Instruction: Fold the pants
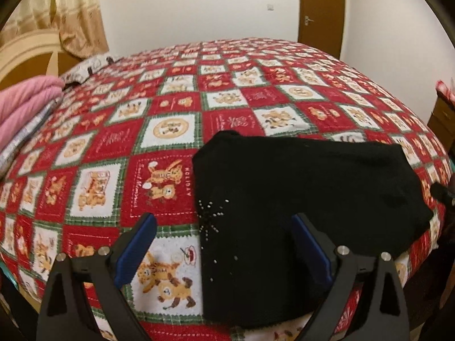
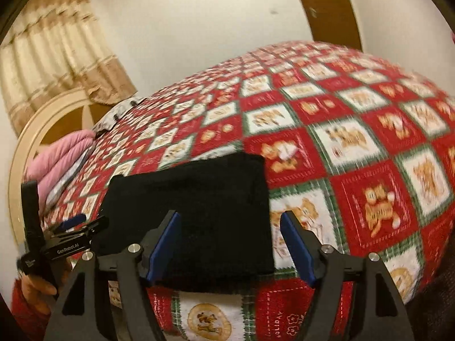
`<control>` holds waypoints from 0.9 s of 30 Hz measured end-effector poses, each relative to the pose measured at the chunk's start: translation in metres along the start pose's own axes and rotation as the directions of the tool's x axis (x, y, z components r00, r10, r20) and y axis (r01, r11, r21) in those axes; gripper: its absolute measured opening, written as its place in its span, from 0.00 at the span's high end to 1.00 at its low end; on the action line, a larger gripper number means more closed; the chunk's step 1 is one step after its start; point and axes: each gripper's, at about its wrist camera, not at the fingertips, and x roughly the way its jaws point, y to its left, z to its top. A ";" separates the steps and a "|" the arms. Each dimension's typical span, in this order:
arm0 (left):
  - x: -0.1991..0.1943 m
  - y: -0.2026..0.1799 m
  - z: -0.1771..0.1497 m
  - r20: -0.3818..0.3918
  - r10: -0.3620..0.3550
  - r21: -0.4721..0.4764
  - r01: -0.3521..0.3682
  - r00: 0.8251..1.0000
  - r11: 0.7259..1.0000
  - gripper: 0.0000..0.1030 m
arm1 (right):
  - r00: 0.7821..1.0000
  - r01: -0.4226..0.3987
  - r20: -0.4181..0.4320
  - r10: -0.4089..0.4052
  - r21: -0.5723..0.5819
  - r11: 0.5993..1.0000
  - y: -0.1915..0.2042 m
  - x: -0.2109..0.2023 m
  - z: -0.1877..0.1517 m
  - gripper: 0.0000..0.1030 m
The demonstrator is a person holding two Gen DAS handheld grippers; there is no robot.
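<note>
The black pants lie folded into a compact rectangle near the front edge of the bed; small silver studs show on their left part. They also show in the right wrist view. My left gripper is open and empty, hovering above the pants' left front part. My right gripper is open and empty, above the pants' right front corner. The left gripper also shows in the right wrist view at the pants' left side, held by a hand.
The bed is covered by a red, white and green checkered quilt with cartoon animals. Pink folded bedding lies at the far left by the headboard. A curtain and a brown door stand behind.
</note>
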 end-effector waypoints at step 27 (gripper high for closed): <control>0.025 0.007 -0.006 -0.083 -0.110 -0.143 0.098 0.990 0.985 0.08 | 0.989 -0.090 -0.110 0.094 0.045 0.995 0.007 0.047 -0.023 0.20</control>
